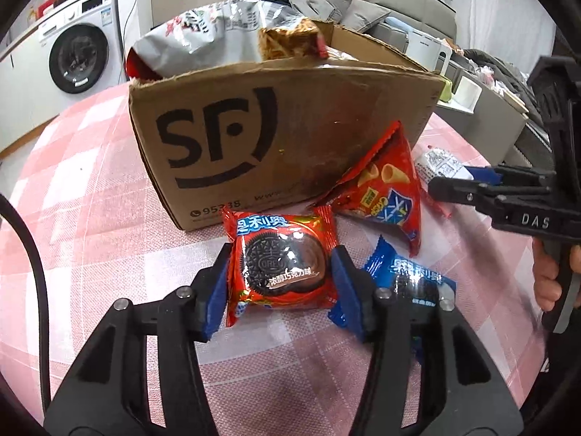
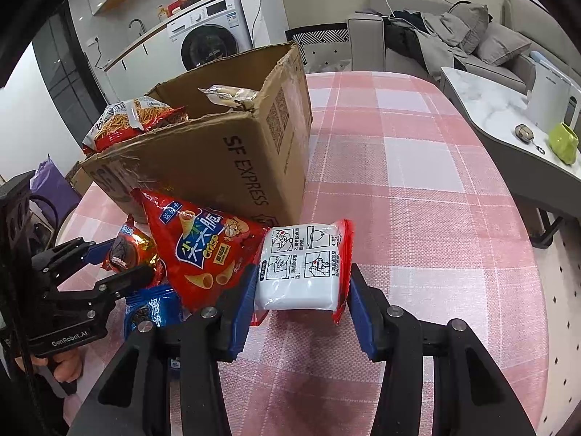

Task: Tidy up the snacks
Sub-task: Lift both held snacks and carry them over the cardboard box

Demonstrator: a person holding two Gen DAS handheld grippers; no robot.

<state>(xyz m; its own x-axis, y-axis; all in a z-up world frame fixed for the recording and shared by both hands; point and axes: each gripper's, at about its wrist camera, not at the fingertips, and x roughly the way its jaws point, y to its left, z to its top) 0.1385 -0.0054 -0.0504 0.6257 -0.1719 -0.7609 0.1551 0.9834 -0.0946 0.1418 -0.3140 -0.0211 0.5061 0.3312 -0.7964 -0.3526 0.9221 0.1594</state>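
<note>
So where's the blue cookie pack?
The blue cookie pack lies on the pink checked tablecloth, just right of the left tongs holding the red cookie pack, below the red cone-snack bag.

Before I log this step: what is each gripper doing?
Left gripper: shut on the red Oreo packet.
Right gripper: shut on the white packet.
</note>
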